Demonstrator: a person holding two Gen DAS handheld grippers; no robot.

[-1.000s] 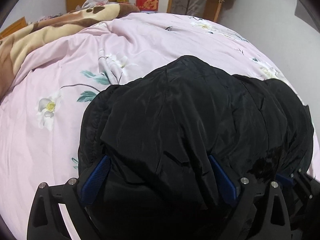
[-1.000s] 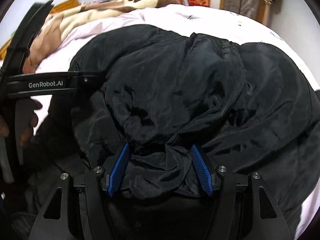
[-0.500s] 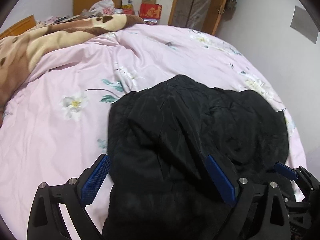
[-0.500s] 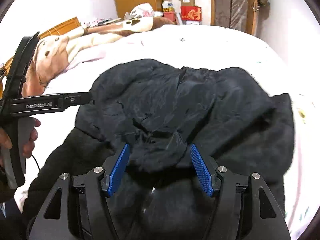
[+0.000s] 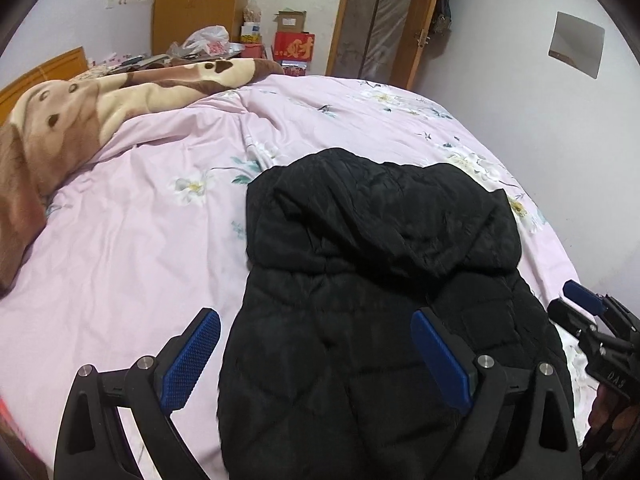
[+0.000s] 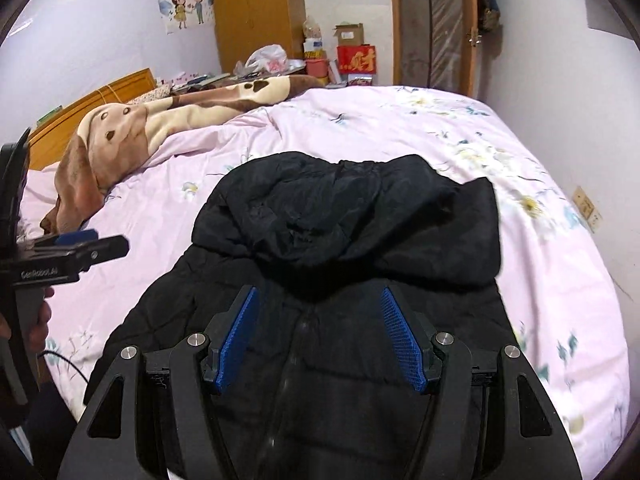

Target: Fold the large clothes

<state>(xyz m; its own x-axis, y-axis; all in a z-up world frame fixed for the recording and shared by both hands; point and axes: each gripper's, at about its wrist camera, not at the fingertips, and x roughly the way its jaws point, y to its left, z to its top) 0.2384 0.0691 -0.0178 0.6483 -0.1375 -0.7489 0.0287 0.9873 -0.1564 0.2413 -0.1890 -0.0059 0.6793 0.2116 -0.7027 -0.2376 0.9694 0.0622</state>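
The jacket (image 5: 380, 300) lies on the pink bed (image 5: 132, 248), hood folded down over its body; a second ago both tools were buried in its cloth, now they are lifted clear; the left tool (image 5: 316, 360) and right tool (image 6: 320, 340) each stand spread, pinching nothing; that fold seems released and done, another likely due. Beyond, cardboard boxes (image 5: 290, 22) sit stacked by the door, contents unseen.
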